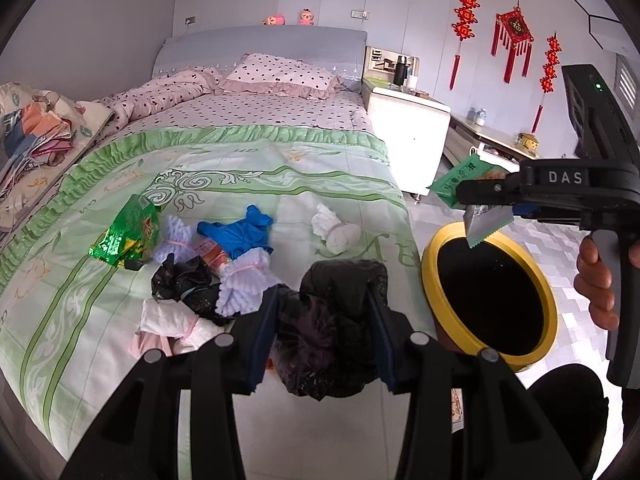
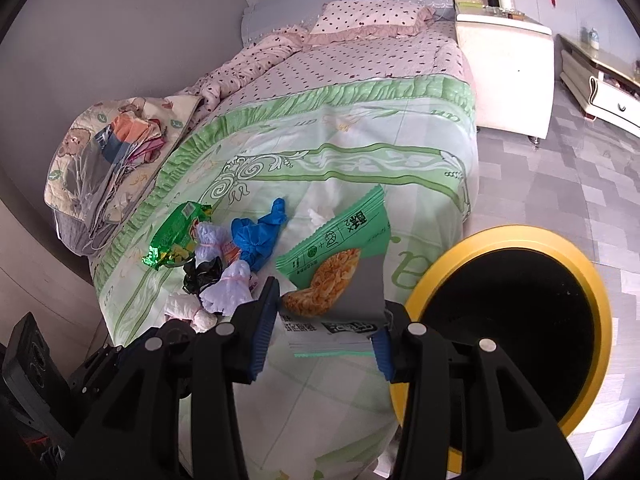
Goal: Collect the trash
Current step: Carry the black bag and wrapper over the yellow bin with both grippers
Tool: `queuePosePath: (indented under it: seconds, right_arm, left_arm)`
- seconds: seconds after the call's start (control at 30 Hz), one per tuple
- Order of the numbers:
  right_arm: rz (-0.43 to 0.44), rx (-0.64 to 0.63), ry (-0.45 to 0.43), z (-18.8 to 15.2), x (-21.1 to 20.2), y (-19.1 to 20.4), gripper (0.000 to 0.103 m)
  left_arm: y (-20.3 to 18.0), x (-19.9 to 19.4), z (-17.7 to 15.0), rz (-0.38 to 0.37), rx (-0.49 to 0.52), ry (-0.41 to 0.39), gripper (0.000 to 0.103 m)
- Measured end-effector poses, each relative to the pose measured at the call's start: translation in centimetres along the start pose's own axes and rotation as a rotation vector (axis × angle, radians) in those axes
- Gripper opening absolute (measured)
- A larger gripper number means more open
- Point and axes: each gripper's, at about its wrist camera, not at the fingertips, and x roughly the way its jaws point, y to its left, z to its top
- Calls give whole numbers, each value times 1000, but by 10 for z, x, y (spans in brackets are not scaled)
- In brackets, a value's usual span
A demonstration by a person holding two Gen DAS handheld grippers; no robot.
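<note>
My left gripper (image 1: 320,312) is shut on a crumpled black plastic bag (image 1: 332,320) above the bed's near edge. My right gripper (image 2: 326,320) is shut on a green snack wrapper (image 2: 340,264); in the left wrist view the right gripper (image 1: 480,196) holds the wrapper (image 1: 460,180) over the yellow-rimmed bin (image 1: 432,252), whose rim also shows in the right wrist view (image 2: 500,236). On the bed lie a shiny green packet (image 1: 128,236), a blue glove (image 1: 240,232), white tissue bundles (image 1: 336,228), a black bag scrap (image 1: 180,280) and pink-white wrappers (image 1: 172,320).
The bin stands on the tiled floor (image 1: 560,248) beside the bed's right edge. A white nightstand (image 1: 408,120) stands at the bed's far right. Folded blankets and clothes (image 1: 40,124) lie on the bed's left side. A low cabinet (image 1: 492,136) runs along the right wall.
</note>
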Motion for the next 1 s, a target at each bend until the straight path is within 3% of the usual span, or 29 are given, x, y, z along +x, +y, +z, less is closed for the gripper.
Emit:
queuePosePath:
  seconds: [0.6,1.0]
  right_arm:
    - [-113,68,-81,11,-76,-81,41]
    - [-153,146,-87,10,-89,-129,41]
  left_arm:
    - [-80,36,38,-113,86,21,41]
    - [-138,67,41,-168,130,67,41]
